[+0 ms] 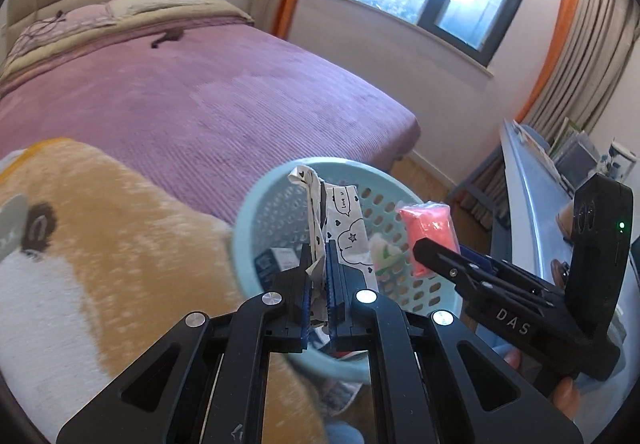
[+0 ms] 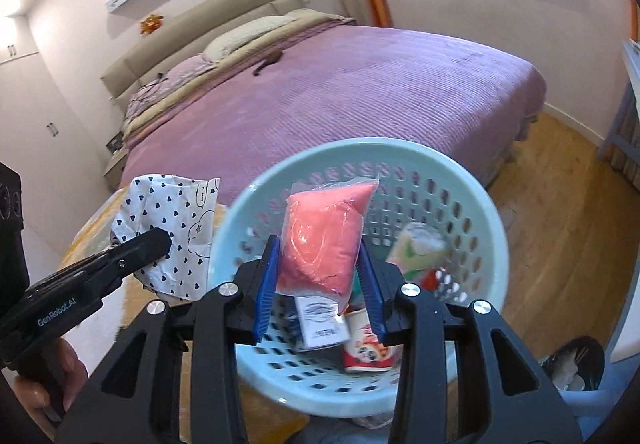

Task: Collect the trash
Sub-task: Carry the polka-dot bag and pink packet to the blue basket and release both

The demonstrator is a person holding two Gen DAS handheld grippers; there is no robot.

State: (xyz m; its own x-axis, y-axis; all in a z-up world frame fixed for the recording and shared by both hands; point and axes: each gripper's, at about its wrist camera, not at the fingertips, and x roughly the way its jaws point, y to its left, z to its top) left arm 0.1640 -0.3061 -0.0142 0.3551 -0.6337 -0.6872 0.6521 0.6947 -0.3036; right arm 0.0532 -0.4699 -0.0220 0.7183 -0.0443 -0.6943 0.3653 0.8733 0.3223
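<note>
Above the pale blue basket (image 2: 472, 180), I am gripping a pink packet (image 2: 324, 240) in my right claw (image 2: 320, 276), while my left claw (image 1: 320, 280) is pinching a heart-printed paper wrapper (image 1: 344, 228) tightly beside the purple bed (image 1: 224, 100).

A white wrapper (image 1: 344, 228) printed with small black hearts and outlined cloud and star doodles is noted between the blue pads (image 1: 332, 276) of the black left gripper (image 1: 320, 284), while a coral-pink packet (image 2: 320, 244) in clear film is noted between the blue pads of the black right gripper (image 2: 318, 280). Just beyond both tools, a pale blue perforated basket (image 2: 492, 228) is recorded, with red-and-white and green-and-white packaging inside it. Further ahead, a ribbed purple bedspread (image 2: 360, 92), a beige headboard (image 2: 208, 28) and orange-edged grey curtains (image 1: 576, 44) are observed, and an orange-and-white plush surface (image 1: 100, 244) is recorded to the left of the left gripper.
</note>
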